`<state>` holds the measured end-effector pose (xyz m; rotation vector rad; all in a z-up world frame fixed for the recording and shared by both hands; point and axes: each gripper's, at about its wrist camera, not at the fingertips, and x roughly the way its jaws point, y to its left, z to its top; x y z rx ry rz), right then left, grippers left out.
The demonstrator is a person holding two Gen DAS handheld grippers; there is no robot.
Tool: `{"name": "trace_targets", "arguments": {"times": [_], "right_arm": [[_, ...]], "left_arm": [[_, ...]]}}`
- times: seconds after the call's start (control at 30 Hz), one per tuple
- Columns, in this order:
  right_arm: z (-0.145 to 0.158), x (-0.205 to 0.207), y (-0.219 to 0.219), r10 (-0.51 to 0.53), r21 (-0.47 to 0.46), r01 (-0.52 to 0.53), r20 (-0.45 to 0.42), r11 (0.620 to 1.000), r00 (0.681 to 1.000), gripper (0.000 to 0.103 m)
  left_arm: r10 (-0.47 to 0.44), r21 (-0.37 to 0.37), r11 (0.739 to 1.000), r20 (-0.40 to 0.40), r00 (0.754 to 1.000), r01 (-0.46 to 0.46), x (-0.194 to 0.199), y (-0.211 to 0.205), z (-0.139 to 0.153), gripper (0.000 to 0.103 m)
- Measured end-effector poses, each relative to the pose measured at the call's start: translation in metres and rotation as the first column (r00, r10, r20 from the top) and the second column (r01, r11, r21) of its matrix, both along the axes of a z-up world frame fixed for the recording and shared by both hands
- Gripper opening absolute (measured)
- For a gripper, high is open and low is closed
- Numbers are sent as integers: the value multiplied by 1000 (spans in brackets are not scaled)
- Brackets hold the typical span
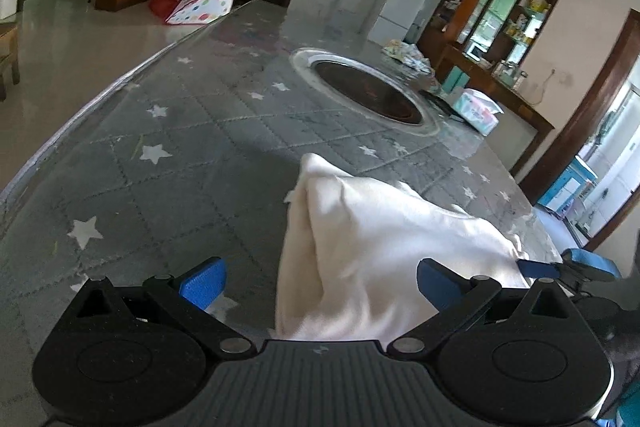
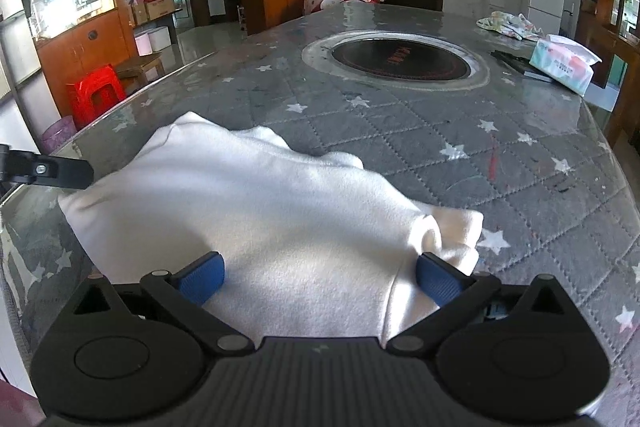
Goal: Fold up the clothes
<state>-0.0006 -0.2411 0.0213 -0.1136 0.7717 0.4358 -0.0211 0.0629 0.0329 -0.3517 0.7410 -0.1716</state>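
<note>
You have one white garment (image 2: pixel 256 211) on the table (image 2: pixel 460 147), lying at the near edge, bunched and partly folded. In the right wrist view its long axis runs from the far left down to the near right, ending in a rolled cuff beside your right gripper (image 2: pixel 320 277). That gripper's two blue pads (image 2: pixel 434 279) stand as wide apart as they go, with cloth lying between them but no pad pressing it. Your left gripper (image 1: pixel 320 287) is also spread wide; the garment rises in a peak between its pads (image 1: pixel 204 283), and the blur there makes any contact hard to judge, though it looks loose. Farther off sit one round hob (image 2: pixel 400 59), one tissue pack (image 2: pixel 564 63) and one patterned cloth (image 2: pixel 508 23).
</note>
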Motion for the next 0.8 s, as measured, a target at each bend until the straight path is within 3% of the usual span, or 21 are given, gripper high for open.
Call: {"name": "trace_targets", "arguments": {"times": [0.23,0.53,0.7,0.8], "right_arm": [[19,-7,15,45,45,-47,50,998,998,103],[23,-12,54,185,-2,-185,63,983,981,103],[31,-26,83,302,-47,-299,86,953,949,101],[30,-35,105,380,-85,-373,87,924,921,94]], "left_arm": [[2,25,1000,-27,1000,-1,22,2,-1,103],[-9,161,987,-49,999,17,32,-5,-9,101],[30,83,996,-38,999,-27,35,11,2,100],[56,15,998,-33,998,-56,37,24,10,97]]}}
